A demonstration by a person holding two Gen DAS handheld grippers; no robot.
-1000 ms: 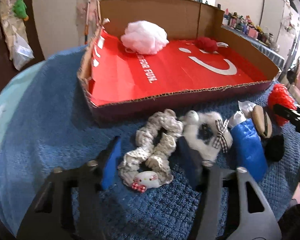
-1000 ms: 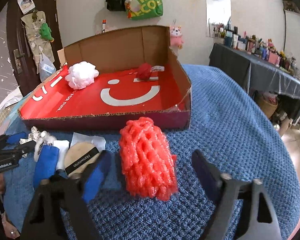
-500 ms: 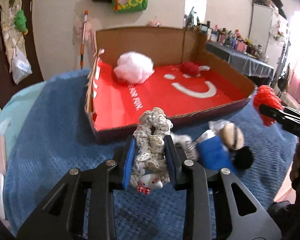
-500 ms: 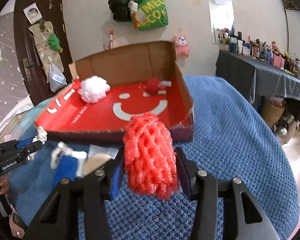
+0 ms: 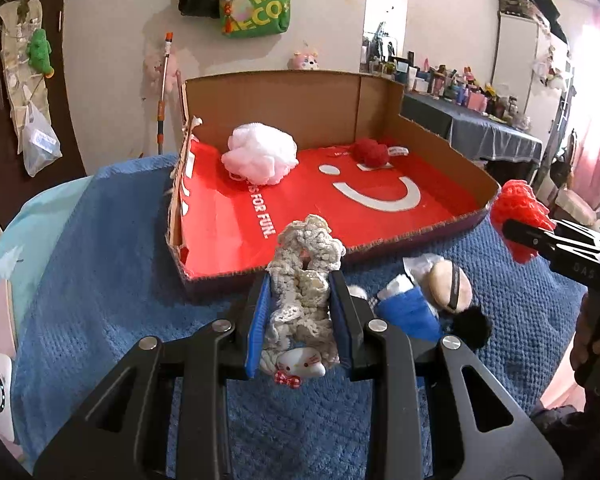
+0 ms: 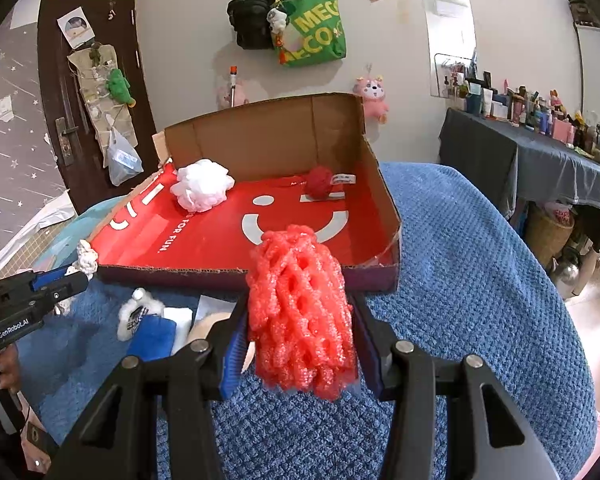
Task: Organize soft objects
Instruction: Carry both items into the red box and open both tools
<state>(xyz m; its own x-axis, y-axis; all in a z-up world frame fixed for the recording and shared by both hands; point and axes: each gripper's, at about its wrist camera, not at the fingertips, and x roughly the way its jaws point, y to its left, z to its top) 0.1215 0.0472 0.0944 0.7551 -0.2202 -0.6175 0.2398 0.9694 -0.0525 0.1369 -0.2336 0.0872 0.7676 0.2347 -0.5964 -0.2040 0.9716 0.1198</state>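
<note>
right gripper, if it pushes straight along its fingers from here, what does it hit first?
Likely the near front wall of the cardboard box, just beyond the red foam net that the right gripper is shut on. Depth is unclear; if it is high enough, it may clear the wall.

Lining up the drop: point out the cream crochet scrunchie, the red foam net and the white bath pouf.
cream crochet scrunchie (image 5: 304, 280): left wrist view, crocheted middle between the pads.
red foam net (image 6: 300, 308): right wrist view, centre of mesh.
white bath pouf (image 5: 260, 156): left wrist view, middle of ruffles.
</note>
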